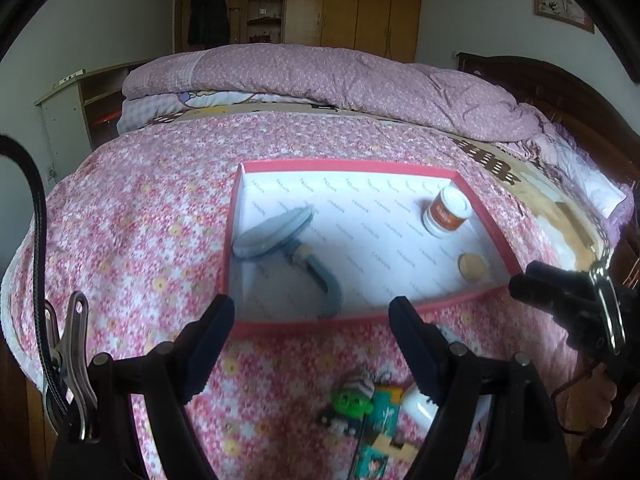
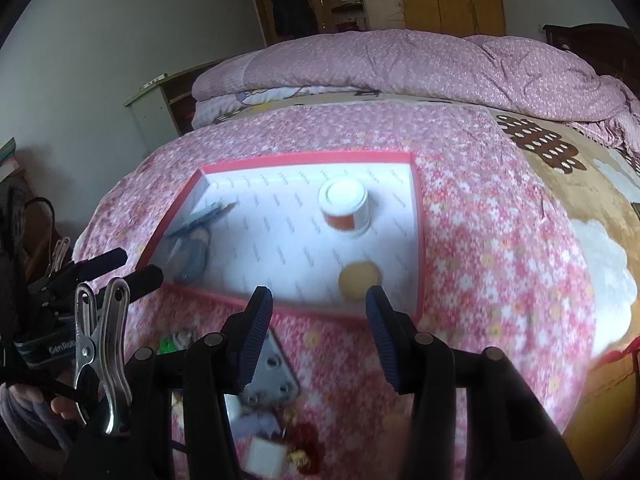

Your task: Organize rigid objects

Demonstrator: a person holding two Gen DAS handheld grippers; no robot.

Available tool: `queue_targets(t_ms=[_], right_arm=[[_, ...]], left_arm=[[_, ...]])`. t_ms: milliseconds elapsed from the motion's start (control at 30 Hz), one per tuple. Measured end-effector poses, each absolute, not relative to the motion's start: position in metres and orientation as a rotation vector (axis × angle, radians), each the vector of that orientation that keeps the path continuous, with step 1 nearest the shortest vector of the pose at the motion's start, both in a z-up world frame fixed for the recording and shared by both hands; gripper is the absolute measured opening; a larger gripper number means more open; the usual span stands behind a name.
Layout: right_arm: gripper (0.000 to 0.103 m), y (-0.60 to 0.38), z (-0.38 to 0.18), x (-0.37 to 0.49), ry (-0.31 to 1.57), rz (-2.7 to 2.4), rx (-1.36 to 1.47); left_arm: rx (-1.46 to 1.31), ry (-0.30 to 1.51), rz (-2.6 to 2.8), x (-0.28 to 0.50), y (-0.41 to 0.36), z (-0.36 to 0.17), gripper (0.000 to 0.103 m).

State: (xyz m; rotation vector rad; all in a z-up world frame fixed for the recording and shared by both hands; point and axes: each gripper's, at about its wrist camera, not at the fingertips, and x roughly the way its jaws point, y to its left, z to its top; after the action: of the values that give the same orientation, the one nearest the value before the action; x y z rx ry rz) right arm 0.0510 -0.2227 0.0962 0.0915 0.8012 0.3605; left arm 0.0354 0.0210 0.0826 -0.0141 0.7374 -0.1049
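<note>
Both my claws, left [image 1: 312,320] and right [image 2: 318,312], hang spread and empty before the box [image 1: 486,202], jar [image 1: 446,212] already inside, so next I reach for the toy [image 1: 352,402] on the bed [image 1: 140,208].

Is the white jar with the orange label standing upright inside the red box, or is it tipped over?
Upright. The jar stands on its base on the floor of the red box, with its white lid facing up.
</note>
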Motion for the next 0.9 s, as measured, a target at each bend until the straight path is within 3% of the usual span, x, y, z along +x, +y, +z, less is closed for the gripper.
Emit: queue_targets(t_ms=[900], right_arm=[[0.050, -0.232, 0.045, 0.025, 0.935, 0.398, 0.177]], left_arm=[[0.056, 0.855, -0.142, 0.006, 0.022, 0.027, 0.083]])
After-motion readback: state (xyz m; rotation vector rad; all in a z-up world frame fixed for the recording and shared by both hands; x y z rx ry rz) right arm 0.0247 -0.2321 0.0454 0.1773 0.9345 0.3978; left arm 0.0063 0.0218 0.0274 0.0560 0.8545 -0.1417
